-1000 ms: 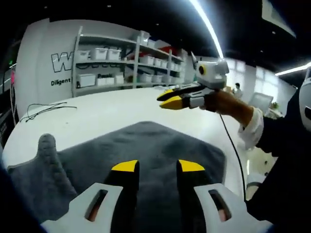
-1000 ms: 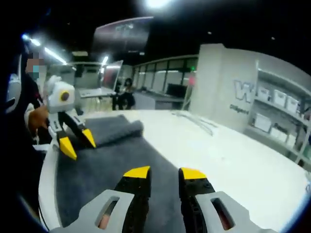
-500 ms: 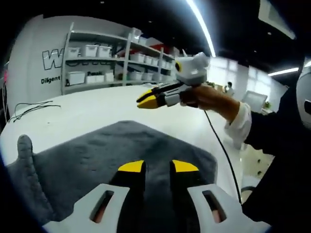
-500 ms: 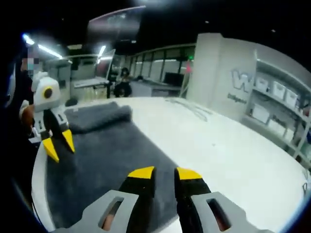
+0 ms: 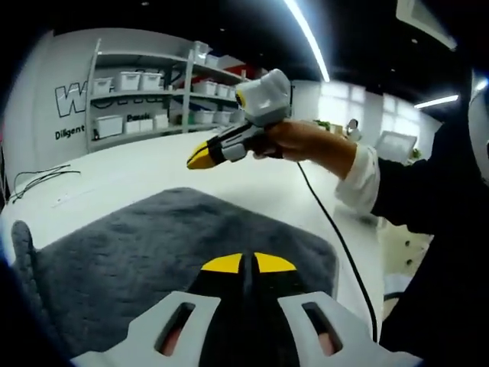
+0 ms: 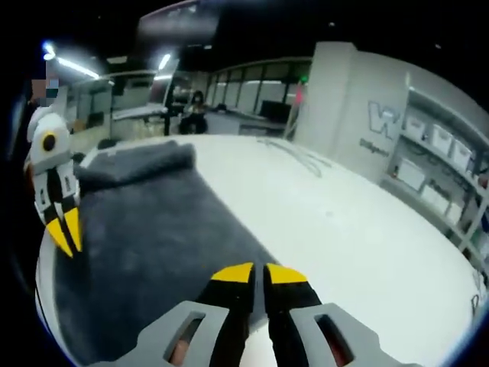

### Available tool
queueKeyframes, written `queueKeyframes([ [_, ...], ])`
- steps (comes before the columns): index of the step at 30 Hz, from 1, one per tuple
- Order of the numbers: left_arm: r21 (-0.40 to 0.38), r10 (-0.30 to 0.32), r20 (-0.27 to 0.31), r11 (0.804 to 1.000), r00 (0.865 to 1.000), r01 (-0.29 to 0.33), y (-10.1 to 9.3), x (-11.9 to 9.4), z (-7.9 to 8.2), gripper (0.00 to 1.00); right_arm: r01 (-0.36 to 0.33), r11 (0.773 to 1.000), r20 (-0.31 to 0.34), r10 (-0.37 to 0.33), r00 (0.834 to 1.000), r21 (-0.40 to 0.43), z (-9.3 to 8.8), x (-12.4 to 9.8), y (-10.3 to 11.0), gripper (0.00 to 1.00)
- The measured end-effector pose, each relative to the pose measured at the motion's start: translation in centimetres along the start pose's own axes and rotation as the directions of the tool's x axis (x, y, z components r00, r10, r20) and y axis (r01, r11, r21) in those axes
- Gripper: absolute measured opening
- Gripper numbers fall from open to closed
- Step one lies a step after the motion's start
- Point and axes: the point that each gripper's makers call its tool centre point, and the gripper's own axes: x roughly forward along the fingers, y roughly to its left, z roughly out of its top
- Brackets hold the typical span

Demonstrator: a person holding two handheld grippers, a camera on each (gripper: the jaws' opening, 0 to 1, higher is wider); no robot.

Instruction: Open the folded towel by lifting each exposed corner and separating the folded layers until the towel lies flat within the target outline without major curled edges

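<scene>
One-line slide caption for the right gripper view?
Right gripper, jaws shut, hovers over the grey towel on a white table.

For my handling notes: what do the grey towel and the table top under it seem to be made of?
Grey towel: looks like terry cloth or microfibre, matt with a fuzzy, nubby pile. Table top: smooth white surface, probably laminate or painted board, with a faint sheen; the exact material is unclear.

A broad white smooth-topped bench carries the things. Directly on it lies a dark grey terry towel, spread over the near part, with one edge rolled up into a thick fold at the far end. Thin black cables lie on the bare white surface well apart from the towel.
</scene>
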Motion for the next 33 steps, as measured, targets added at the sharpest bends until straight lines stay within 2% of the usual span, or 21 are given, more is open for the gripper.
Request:
queueKeyframes([
  [4,0.017,-0.008,-0.035,1.0,0.999,0.009,-0.6,0.8,-0.7,0.01,0.01,1.0,-0.004,-0.01,1.0,0.004,-0.3,0.3,-0.8,0.0],
  [12,0.033,-0.02,-0.043,0.999,0.999,0.021,-1.6,2.3,-0.8,0.01,0.003,1.0,-0.031,-0.003,1.0,0.016,-1.4,0.8,-1.8,0.0],
  [18,0.025,-0.039,-0.052,0.999,0.998,0.04,-2.4,3.4,-1.0,0.01,-0.019,1.0,-0.078,0.02,0.997,0.019,-2.2,1.6,-1.8,0.0],
  [26,0.023,-0.09,-0.072,0.995,0.993,0.092,-4.2,4.7,-1.4,0.01,-0.078,0.997,-0.176,0.076,0.981,-0.004,-3.9,3.0,-1.5,0.0],
  [33,0.043,-0.134,-0.108,0.989,0.985,0.139,-5.6,5.6,-2.3,0.01,-0.119,0.993,-0.226,0.112,0.968,-0.02,-4.8,3.8,-1.2,0.0],
])
